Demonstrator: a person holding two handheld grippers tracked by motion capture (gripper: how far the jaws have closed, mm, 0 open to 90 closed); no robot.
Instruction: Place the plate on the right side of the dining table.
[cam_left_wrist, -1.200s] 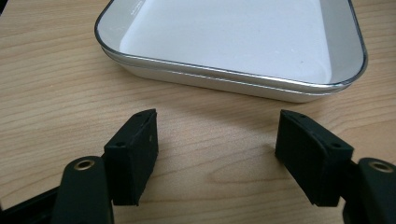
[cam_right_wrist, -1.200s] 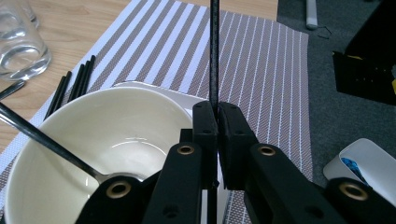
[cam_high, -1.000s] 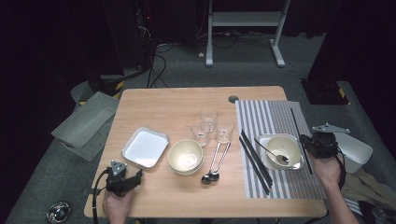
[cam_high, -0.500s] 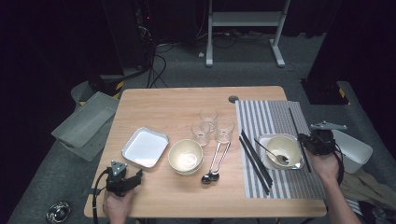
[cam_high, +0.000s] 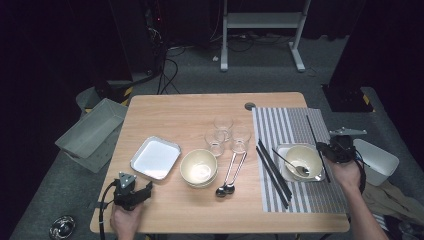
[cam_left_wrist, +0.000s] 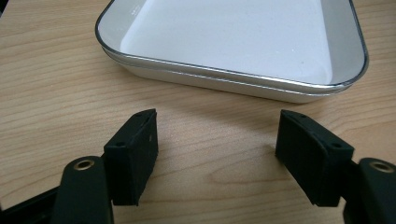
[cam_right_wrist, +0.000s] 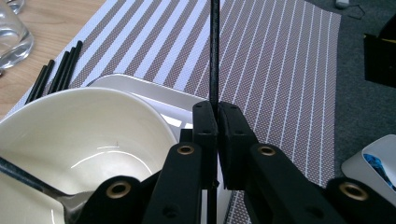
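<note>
My right gripper (cam_high: 326, 150) (cam_right_wrist: 217, 109) is shut on a thin black chopstick (cam_high: 313, 131) (cam_right_wrist: 215, 51) that runs away from me over the striped placemat (cam_high: 292, 127) (cam_right_wrist: 280, 70). It sits at the right rim of a cream bowl (cam_high: 301, 159) (cam_right_wrist: 79, 135), which stands on a white square plate (cam_right_wrist: 154, 93) and has a spoon (cam_high: 291, 165) in it. My left gripper (cam_high: 145, 189) (cam_left_wrist: 217, 140) rests open on the wood near the front left edge. Nothing is between its jaws, and a white rectangular tray (cam_high: 155, 158) (cam_left_wrist: 233, 42) lies just beyond them.
A second cream bowl (cam_high: 199, 168), three glasses (cam_high: 223, 123) and two spoons (cam_high: 227, 175) sit mid-table. More black chopsticks (cam_high: 272, 170) lie on the placemat's left side. A grey bin (cam_high: 90, 132) stands off the left edge, a white container (cam_high: 377, 160) off the right.
The right gripper has shifted a little with the chopstick in it. The left gripper has kept still.
</note>
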